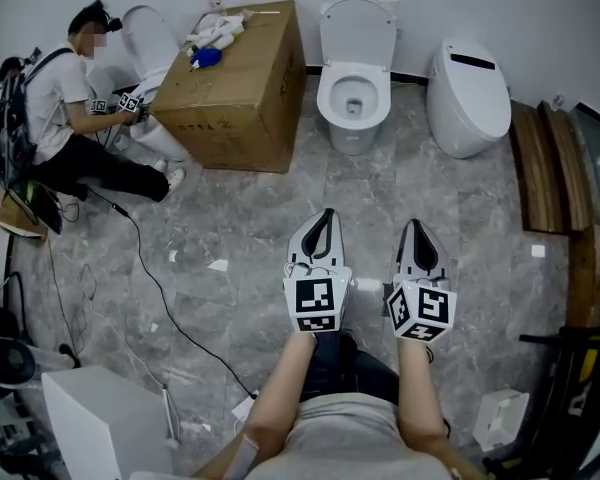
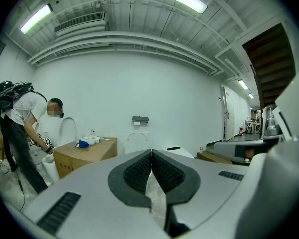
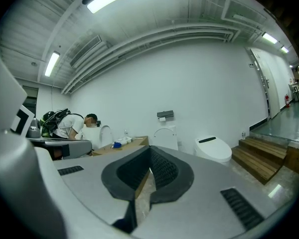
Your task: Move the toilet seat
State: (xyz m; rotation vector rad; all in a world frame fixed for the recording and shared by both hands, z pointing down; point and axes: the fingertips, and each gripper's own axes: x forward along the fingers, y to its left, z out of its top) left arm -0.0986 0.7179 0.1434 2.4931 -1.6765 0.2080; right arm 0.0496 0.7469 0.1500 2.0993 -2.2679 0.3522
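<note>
Floor (image 1: pixel 250 218) lies bare between my grippers and the toilet (image 1: pixel 352 136) ahead. The toilet seat (image 1: pixel 325 90) rests on its bowl, and the lid is up against the wall. My left gripper (image 1: pixel 326 214) and right gripper (image 1: pixel 416 225) hover side by side, well short of it, each with jaws pressed together on nothing. The box (image 1: pixel 240 88) edges the lane's left side, and a closed toilet (image 1: pixel 468 93) bounds its right. Steps (image 1: pixel 550 168) run further right. A person (image 1: pixel 60 108) crouches far left beyond the box.
</note>
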